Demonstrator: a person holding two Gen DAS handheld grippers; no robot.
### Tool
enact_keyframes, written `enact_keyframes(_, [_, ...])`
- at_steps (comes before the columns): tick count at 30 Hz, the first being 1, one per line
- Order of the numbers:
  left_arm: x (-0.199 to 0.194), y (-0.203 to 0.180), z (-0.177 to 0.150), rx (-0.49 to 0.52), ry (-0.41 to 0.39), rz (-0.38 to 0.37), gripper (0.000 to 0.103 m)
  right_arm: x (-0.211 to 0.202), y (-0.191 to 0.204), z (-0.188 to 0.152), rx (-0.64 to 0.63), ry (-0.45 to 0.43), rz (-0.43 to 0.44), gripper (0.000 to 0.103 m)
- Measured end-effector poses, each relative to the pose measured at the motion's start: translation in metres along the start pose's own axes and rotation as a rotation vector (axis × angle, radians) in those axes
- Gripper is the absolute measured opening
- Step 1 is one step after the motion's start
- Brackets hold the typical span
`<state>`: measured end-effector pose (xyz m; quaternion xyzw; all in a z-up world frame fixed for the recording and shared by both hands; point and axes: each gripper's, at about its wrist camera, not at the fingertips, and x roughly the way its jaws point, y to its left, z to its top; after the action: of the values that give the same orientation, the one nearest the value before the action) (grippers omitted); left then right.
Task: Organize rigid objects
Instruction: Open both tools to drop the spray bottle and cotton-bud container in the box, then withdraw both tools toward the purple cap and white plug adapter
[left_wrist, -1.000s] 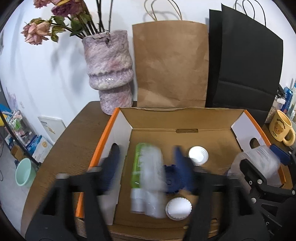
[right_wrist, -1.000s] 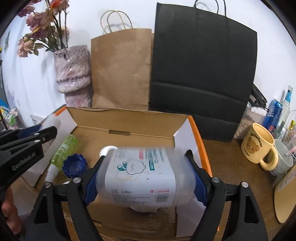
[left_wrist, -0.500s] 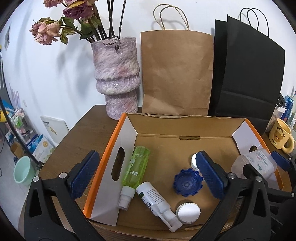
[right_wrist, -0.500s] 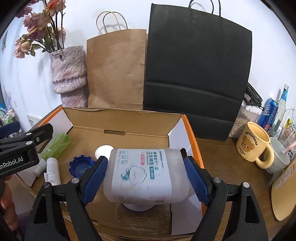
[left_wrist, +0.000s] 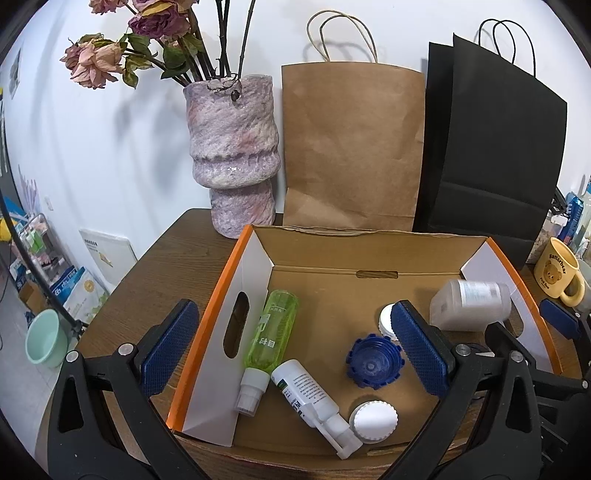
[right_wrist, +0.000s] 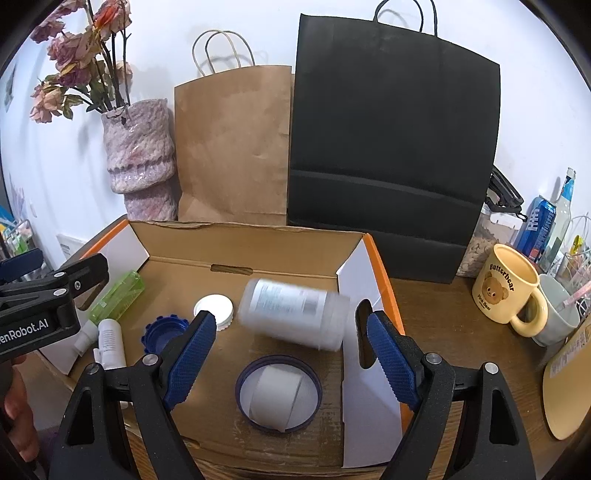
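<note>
Left wrist view: the cardboard box (left_wrist: 369, 254) is seen from its near side, standing on the wooden table (left_wrist: 166, 266).
Left gripper (left_wrist: 295, 347): its blue pads are spread wide apart and nothing is held between them — one finger is outside the box's left wall, the other over the box floor.
Contents at the left: a green bottle (left_wrist: 273, 325) and a white spray bottle (left_wrist: 310, 395) are laid side by side and touching at their cap ends; a blue cap (left_wrist: 371, 363) and two white lids (left_wrist: 373, 415) are scattered near them.
Next pick, as a judgement: any loose lid is best approached from straight above, with the wall cleared first, since the left finger is set to catch on it.

Right wrist view: the right gripper (right_wrist: 286, 352) is shown with its jaws parted and empty.
White jar (right_wrist: 291, 317): it is blurred, tilted on its side just beyond the fingertips and clear of both pads — whether it is already resting on the box floor cannot be told.
Blue-rimmed lid (right_wrist: 279, 397): it is lying open side up directly below the jaws, with a white insert inside.
Care advised: the jar should be allowed to settle before anything is reached for, as it looks round and may roll toward the right wall or onto the white lid (right_wrist: 214, 308).
Surroundings: a yellow mug (right_wrist: 509, 288) is standing well clear of the box on the right.
</note>
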<state>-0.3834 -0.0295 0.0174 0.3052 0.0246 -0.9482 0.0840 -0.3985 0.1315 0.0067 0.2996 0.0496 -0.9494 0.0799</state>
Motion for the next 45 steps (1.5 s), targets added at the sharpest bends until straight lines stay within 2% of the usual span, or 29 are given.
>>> enact_keyframes(20, [-0.024,0.006,-0.013,0.007,-0.021,-0.019,0.103,-0.024,0.005,-0.012,-0.025,-0.034,0.016,0.088])
enact_keyframes(45, [-0.079,0.015,-0.068,0.03,0.005,-0.054,0.103,-0.092,0.013,-0.07,-0.014,-0.041,0.035,0.088])
